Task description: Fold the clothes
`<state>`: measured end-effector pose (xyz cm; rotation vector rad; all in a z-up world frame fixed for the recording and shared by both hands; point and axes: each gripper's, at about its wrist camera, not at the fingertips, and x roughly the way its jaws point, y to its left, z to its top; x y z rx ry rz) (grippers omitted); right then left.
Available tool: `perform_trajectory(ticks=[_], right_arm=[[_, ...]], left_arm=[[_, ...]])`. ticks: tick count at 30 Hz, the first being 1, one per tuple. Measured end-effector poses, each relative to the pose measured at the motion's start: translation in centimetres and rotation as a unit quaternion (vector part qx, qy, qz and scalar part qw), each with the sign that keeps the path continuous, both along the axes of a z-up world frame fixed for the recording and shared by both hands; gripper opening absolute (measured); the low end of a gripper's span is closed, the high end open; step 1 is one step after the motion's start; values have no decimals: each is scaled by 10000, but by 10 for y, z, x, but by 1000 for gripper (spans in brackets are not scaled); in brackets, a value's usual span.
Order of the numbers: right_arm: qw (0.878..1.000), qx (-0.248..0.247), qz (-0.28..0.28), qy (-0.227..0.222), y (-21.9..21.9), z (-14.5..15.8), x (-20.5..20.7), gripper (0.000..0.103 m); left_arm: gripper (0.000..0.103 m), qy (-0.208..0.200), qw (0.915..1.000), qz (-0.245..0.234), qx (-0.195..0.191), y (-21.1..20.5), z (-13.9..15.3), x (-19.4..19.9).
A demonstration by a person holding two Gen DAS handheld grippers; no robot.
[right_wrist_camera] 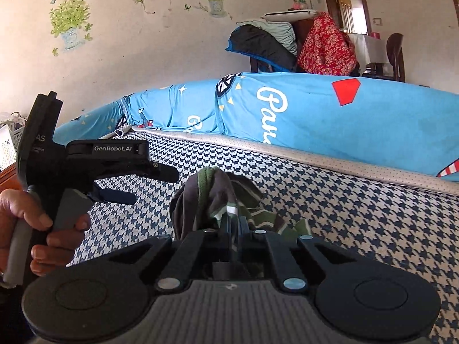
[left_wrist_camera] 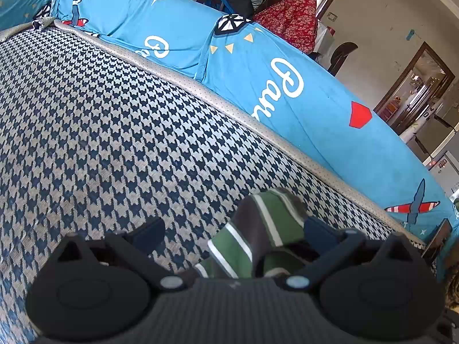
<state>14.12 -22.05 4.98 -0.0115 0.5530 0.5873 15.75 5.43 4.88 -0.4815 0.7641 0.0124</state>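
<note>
— Right gripper (right_wrist_camera: 233, 226) first: what's it doing?

— Both fingers are pressed together on a bunched fold of the striped garment (right_wrist_camera: 212, 197). Green, grey and white knit, crumpled into a peak that rises ahead of the fingertips, so its long axis can't be read.

— And the left gripper (left_wrist_camera: 229, 229)?

— Spread wide, nothing clamped. The same garment (left_wrist_camera: 258, 229) lies between its fingers, nearer the right-hand one, apart from the other. A hand (right_wrist_camera: 43, 223) grips its handle, seen from the right wrist.

— Where does the cloth sit?

— On a houndstooth cushion (left_wrist_camera: 114, 129), a coarse navy-and-beige weave, flat and bare to the left and ahead of the left gripper.

— Limits?

— A perforated grey piping edge (left_wrist_camera: 215, 97) runs along the back, touching a smooth blue printed cover (left_wrist_camera: 315, 120) that rises behind it. Beyond stands a wall with plant stickers (right_wrist_camera: 71, 20).
</note>
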Motion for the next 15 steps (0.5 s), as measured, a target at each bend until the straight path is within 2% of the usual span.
perform_trajectory(ticks=[4,10,12,13,14,15], right_arm=[[9994,-137,-276,155,-23,-6,2,6],[9978,370,-441,333,-39,-5,7,9],[9960,713,-371,401,-39,-3,10,13],[9953,813,-334,416,-36,-2,11,20],[9951,846,-287,416,-32,-1,12,33],[9950,878,-242,416,-29,-2,13,38]], left_arm=[[103,-21,10000,-51,-44,-6,0,-1],[103,141,9997,-105,-167,-15,-8,4],[103,153,9997,-141,-121,-18,-10,4],[103,156,9997,-152,-94,-19,-10,5],[103,171,9997,-151,-64,-20,-11,5],[103,186,9997,-150,-33,-20,-12,6]])
